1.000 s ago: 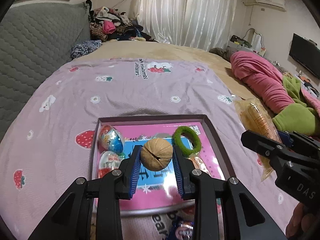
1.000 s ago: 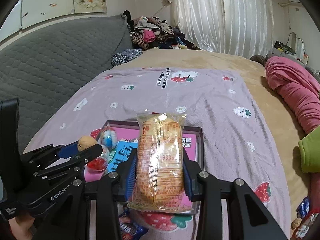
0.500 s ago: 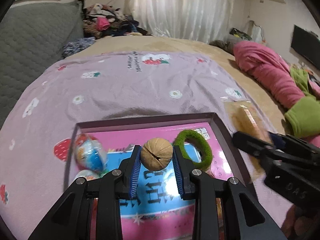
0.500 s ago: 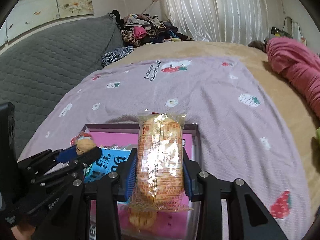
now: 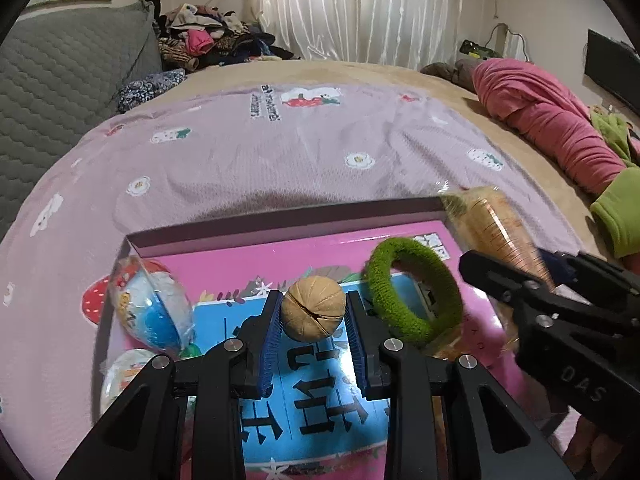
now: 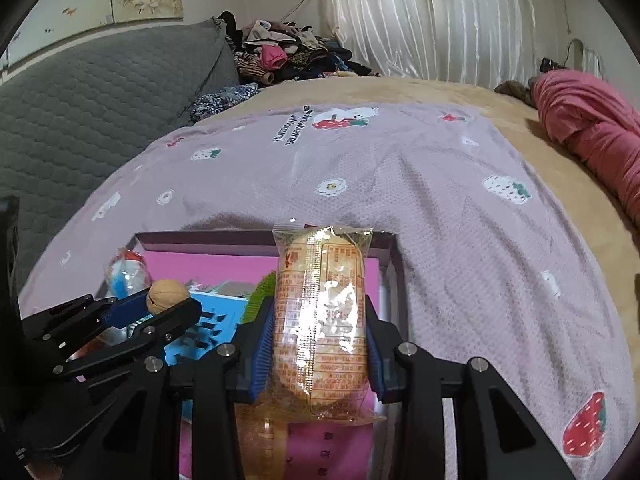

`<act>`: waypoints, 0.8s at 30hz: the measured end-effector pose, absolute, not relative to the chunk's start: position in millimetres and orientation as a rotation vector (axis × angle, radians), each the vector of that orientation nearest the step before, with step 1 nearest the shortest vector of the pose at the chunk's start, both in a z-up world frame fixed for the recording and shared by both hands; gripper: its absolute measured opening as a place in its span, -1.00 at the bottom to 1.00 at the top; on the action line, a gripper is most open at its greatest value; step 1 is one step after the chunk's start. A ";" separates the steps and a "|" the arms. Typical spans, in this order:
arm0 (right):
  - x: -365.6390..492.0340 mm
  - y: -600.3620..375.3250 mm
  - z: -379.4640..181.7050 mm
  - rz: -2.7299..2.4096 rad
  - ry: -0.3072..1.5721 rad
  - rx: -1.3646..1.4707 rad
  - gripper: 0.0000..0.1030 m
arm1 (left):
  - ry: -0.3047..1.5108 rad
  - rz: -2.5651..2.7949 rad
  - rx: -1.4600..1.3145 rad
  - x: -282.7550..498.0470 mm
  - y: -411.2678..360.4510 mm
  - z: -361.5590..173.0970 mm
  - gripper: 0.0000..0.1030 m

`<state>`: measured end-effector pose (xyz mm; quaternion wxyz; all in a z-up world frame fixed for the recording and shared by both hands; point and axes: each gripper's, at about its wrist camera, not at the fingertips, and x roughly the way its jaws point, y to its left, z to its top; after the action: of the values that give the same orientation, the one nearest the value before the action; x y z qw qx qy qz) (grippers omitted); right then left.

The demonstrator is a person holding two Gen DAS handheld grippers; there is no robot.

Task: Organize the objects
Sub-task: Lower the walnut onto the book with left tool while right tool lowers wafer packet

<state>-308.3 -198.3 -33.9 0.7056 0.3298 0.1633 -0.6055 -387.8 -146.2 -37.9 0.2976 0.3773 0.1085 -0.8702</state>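
Both grippers have advanced over the box [image 5: 280, 226]: left gripper [image 5: 313, 316] clamps the walnut [image 5: 313, 313] at frame centre, right gripper [image 6: 320, 344] clamps the snack packet [image 6: 322, 320], both poised for release.

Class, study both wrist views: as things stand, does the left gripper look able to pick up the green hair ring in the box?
Probably not yet. The left gripper is shut on the walnut, so its jaws are full. The green hair ring lies uncovered just to its right in the box.
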 end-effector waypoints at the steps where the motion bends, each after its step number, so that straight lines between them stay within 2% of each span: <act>1: -307.8 -198.9 -35.2 -1.354 0.372 0.727 -0.23 | 0.289 -2.307 1.007 -388.9 -147.2 -40.1 -0.39; 24: -305.2 -216.5 -62.6 -1.366 0.477 0.794 -0.23 | 0.351 -2.283 1.072 -394.9 -155.4 -59.6 -0.39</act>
<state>-305.2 -216.5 -62.6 0.6785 0.3536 0.2121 -0.6079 -394.9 -155.4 -59.6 0.2932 0.4025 0.1318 -0.8571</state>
